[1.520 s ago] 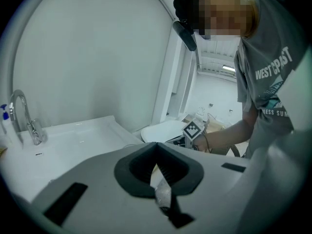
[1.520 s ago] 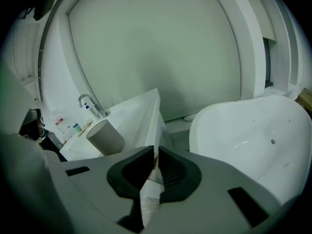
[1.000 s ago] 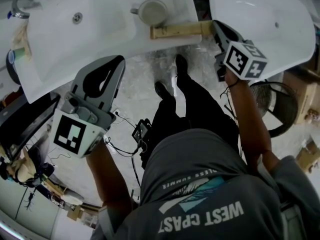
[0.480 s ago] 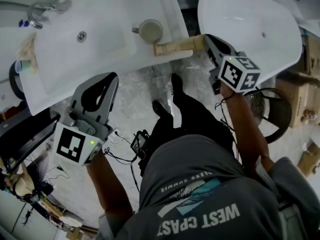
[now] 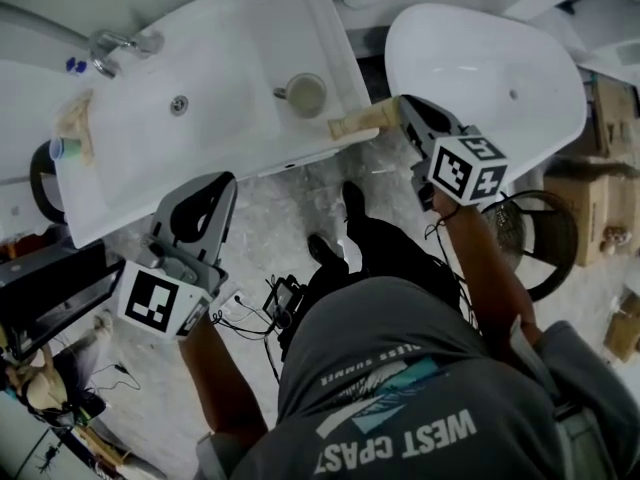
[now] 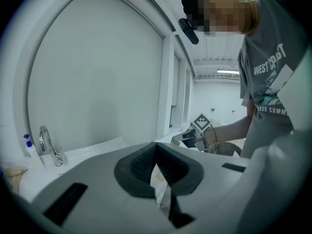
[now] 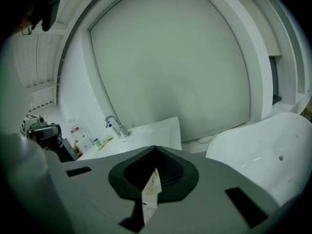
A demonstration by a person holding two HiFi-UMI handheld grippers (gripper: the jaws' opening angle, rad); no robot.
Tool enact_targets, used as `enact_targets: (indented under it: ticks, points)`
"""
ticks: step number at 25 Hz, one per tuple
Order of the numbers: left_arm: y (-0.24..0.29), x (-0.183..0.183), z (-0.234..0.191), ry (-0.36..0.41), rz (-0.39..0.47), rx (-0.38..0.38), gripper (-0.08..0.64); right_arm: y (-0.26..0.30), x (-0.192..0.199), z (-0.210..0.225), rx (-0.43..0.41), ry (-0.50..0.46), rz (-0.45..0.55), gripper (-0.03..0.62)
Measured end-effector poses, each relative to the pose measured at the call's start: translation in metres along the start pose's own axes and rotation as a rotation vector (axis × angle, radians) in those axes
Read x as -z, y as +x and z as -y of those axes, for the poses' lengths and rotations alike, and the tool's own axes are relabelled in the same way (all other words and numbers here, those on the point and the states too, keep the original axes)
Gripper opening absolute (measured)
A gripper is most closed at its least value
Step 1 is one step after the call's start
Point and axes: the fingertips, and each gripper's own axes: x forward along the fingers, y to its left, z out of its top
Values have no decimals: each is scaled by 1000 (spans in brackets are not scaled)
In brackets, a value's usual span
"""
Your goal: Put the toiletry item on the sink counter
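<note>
The toiletry item (image 5: 355,124) is a beige, elongated piece. My right gripper (image 5: 402,104) is shut on its right end, and its left end reaches over the front right corner of the white sink counter (image 5: 330,48). In the right gripper view the jaws (image 7: 156,150) are closed and point over the sink toward the faucet (image 7: 113,123); the item is hidden under them. My left gripper (image 5: 222,180) hangs below the sink's front edge, shut and holding nothing. In the left gripper view (image 6: 156,144) its jaws meet.
A cup (image 5: 305,95) stands on the counter right of the basin, with the faucet (image 5: 120,43) at the back left. A beige cloth (image 5: 75,126) lies at the sink's left end. A white bathtub (image 5: 490,78) is to the right. A round wire basket (image 5: 548,238) and cables (image 5: 285,298) are on the floor.
The head view has swung, so the sink and tub sit lower in frame. The beige item in my right gripper has shifted right along the sink's front rim toward its corner.
</note>
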Motion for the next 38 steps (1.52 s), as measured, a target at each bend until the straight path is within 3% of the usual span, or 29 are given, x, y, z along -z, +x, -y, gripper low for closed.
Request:
enact_targets:
  ticks: [23,38]
  points:
    - [-43,-37,6,67,110,-42,2,-24,-87,-76,-111,-87,157,29]
    - [-55,-29,-11,29,106,-101,2,11,-97,-99,-170,-103,131,29]
